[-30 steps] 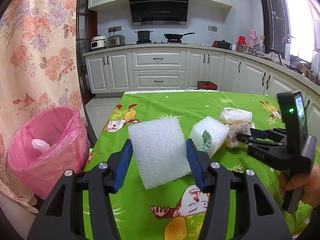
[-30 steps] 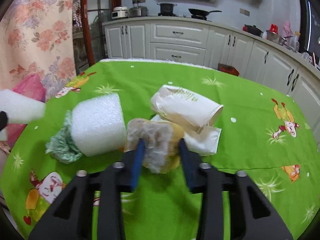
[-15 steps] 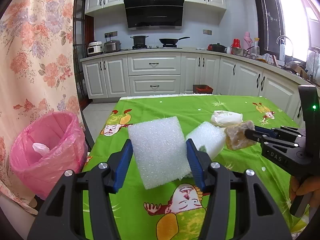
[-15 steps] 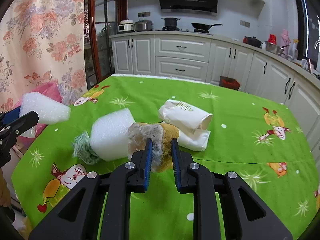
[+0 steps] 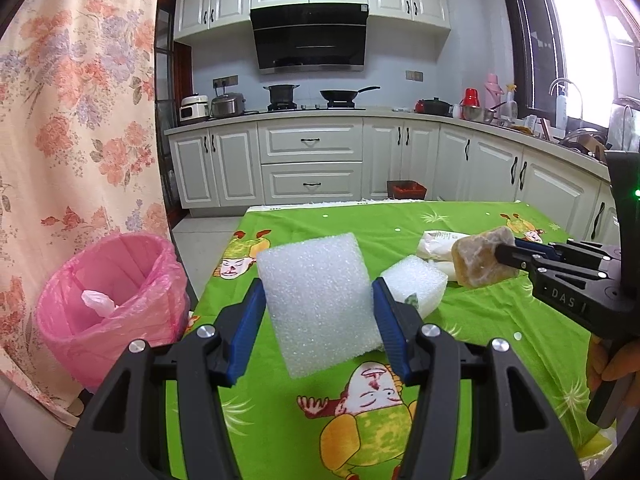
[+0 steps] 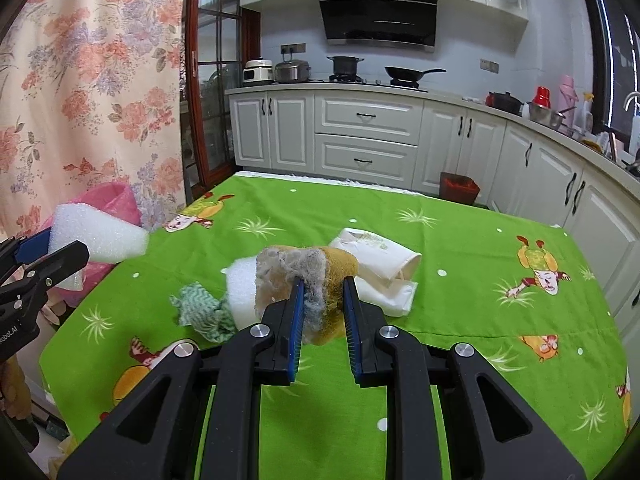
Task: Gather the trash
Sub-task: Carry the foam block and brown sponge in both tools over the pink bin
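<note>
Left gripper [image 5: 318, 306] pinches a white foam block [image 5: 318, 304]; right gripper [image 6: 322, 298] squeezes a dirty sponge [image 6: 306, 276], above the table [image 6: 460, 344].

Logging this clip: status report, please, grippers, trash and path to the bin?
Left gripper shut on white foam block. Right gripper shut on dirty sponge, both lifted clear of table. Pink-lined bin open at left, nothing in the way.

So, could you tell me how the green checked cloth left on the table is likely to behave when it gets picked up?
The green cloth lies crumpled beside the foam block, so it is probably floppy and would drape. It looks thin, so likely light, and unlikely to roll.
</note>
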Motion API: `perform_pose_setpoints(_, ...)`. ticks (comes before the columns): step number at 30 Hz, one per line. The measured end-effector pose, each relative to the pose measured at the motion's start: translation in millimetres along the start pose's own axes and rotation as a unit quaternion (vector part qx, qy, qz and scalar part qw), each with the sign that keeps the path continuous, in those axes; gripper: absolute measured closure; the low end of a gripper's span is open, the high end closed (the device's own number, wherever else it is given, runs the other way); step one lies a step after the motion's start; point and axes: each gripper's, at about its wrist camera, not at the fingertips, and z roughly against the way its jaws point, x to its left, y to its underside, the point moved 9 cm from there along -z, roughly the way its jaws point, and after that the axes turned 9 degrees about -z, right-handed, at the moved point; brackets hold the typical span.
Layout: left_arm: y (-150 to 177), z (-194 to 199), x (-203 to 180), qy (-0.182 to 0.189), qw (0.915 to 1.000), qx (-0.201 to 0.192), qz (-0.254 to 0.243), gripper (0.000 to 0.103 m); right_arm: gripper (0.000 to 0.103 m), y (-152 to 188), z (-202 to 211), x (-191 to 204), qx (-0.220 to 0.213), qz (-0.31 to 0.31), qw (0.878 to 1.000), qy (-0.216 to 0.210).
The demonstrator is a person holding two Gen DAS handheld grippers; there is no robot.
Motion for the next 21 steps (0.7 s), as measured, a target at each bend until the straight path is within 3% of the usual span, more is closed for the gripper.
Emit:
perform_pose_setpoints(12,7.7,21.4,45.0,-0.041,0.9990,0.000,0.017,0.050,0.083,-11.3,-2.1,65.5,-0.006,0.039,0.998,-0.048)
perform_pose_setpoints(21,18.9,28.4,88.4,-0.088,0.9956,0.022,0.022,0.050,0.083,-16.3,-10.3,125.9,0.001,0.067,0.993,-0.099)
